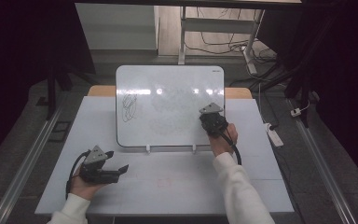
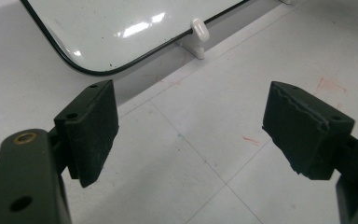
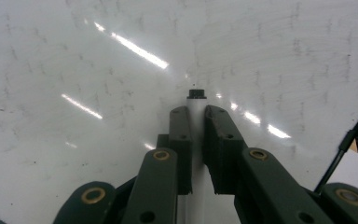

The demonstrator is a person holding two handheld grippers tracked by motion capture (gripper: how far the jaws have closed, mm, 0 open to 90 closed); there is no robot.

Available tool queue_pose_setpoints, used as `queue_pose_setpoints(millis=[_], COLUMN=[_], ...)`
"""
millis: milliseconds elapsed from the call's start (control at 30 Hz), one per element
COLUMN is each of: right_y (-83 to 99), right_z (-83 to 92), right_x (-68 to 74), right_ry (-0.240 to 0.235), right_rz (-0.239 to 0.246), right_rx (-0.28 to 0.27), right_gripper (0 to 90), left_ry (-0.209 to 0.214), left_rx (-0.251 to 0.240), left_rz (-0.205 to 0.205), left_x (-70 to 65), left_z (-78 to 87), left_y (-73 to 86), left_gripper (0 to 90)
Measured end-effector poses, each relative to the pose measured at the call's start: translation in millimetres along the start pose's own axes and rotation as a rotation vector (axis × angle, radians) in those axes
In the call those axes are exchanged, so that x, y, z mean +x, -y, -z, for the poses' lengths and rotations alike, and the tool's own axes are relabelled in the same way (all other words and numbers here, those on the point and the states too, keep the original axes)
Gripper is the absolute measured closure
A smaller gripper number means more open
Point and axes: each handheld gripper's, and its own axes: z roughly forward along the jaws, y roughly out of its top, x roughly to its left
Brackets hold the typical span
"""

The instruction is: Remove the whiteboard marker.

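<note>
Marker [image 3: 196,112], white with a black tip, sat pinched between my right gripper's [image 3: 196,116] jaws, its tip just off the whiteboard [image 1: 168,88]. I kept my left gripper [image 2: 191,135] spread wide over the table [image 1: 177,186].

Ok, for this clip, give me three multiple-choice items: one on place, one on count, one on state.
1. Where is the black scribble on the whiteboard?
A. its left part
B. its right edge
C. its top middle

2. How many white clips hold the whiteboard's near edge?
A. one
B. two
C. four

3. What is the right hand-held gripper doing?
A. standing wide open
B. shut on a white marker
C. lying on the table

Answers: 1 A, the high view shows it at left; 2 B, two clips sit along the bottom edge; 3 B, the jaws press the marker's barrel.
</note>
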Motion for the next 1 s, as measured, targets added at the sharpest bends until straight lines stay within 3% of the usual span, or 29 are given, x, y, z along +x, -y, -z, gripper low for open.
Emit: queue_pose_setpoints(millis=[200,533,667,833,1000], right_y=[6.7,17.3,21.2,25.8,24.5], right_z=[12.0,43.7,52.8,59.5,65.2], right_x=[-2.9,-3.2,3.4,15.2,31.0], right_ry=[-0.013,-0.09,-0.151,-0.244,-0.318], right_rz=[-0.021,-0.065,-0.084,-0.114,-0.094], right_rx=[-0.061,-0.182,-0.21,-0.24,-0.259], right_gripper=[81.0,81.0,81.0,81.0,80.9], left_ry=[-0.002,0.012,0.038,0.13,0.198], left_rx=[-0.004,-0.029,-0.044,-0.056,-0.056], left_rz=[0.004,0.012,0.003,-0.024,-0.064], left_x=[0.4,-3.0,-9.4,-29.0,-50.7], left_z=[0.9,2.4,1.1,-9.6,-21.2], left_y=[0.1,-4.1,-11.1,-32.7,-54.7], left_gripper=[19.2,19.8,20.2,21.6,23.8])
